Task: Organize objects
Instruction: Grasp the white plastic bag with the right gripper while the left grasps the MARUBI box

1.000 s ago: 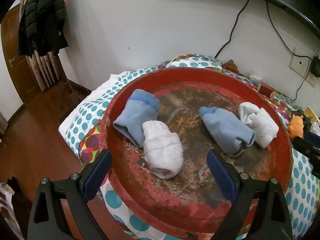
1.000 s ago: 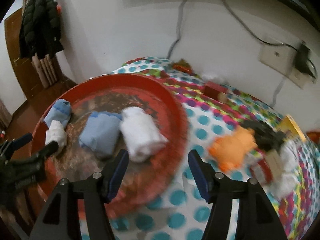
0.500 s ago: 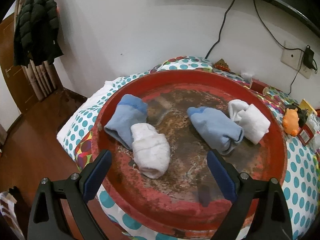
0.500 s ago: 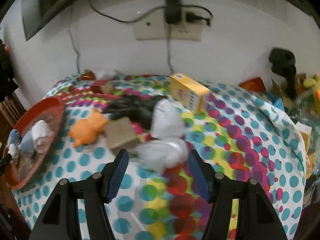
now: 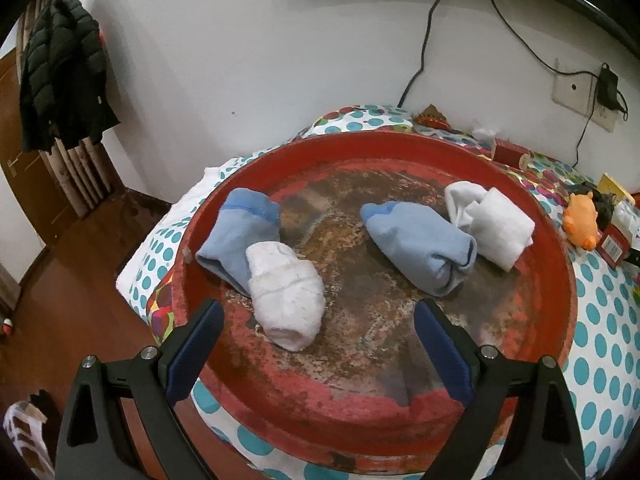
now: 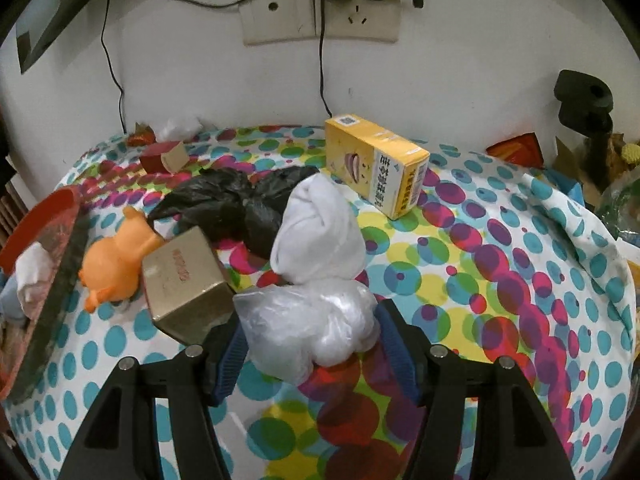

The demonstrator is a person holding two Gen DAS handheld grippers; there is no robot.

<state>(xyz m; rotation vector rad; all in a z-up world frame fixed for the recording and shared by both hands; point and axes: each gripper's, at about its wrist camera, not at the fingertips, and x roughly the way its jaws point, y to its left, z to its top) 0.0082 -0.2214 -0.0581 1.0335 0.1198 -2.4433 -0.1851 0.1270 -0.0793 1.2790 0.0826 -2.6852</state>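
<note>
change: right tool (image 6: 310,346) swung from the red tray (image 5: 552,240) over to the clutter; now straddles a clear bag (image 6: 316,328); left view barely shifted
right tool: jaws spread, bag between the pads, squeeze not evident
left tool (image 5: 316,352): released, hovering over tray's near rim
socks: two blue (image 5: 420,248), two white (image 5: 286,296), rolled, paired up in tray
white roll (image 6: 320,236): just behind bag
worktop (image 6: 500,280): dotted cloth; orange toy (image 6: 116,264), tan box (image 6: 184,284), yellow box (image 6: 376,164), black bag (image 6: 236,208)
room: white wall, socket (image 6: 320,12), hanging jacket (image 5: 60,72), wood floor
</note>
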